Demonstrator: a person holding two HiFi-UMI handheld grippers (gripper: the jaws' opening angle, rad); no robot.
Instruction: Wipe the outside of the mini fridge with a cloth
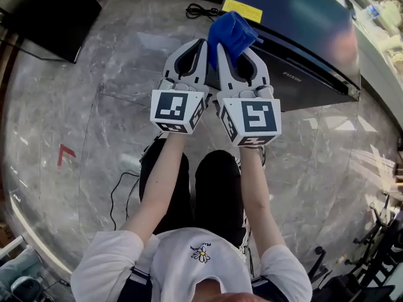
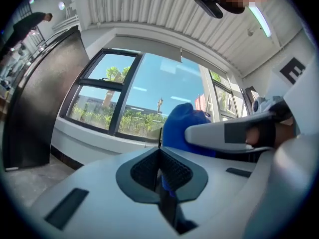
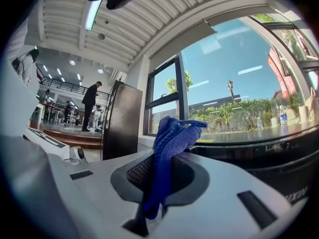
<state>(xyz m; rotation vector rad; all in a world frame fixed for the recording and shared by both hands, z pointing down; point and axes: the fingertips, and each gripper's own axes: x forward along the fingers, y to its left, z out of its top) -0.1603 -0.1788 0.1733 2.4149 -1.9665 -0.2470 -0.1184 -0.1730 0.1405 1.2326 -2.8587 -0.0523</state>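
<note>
The blue cloth [image 1: 232,35] is bunched at the tips of both grippers, over the near edge of the black mini fridge [image 1: 302,30]. My right gripper [image 1: 225,50] is shut on it; in the right gripper view the cloth [image 3: 167,143] is pinched deep between the pads and sticks up past the jaws. My left gripper [image 1: 203,43] lies right beside it, jaws together. In the left gripper view a sliver of blue shows between the pads of the left gripper [image 2: 160,156], and the cloth's bulk [image 2: 182,123] sits just beyond its tip. The fridge's front [image 3: 279,173] shows low at the right.
A tall dark cabinet [image 3: 122,118] stands to the left by the window, also visible as a black slab [image 1: 50,11]. A black cable [image 1: 201,10] lies on the marble floor behind the fridge. A red mark [image 1: 65,154] is on the floor at left. People [image 3: 92,106] stand far off.
</note>
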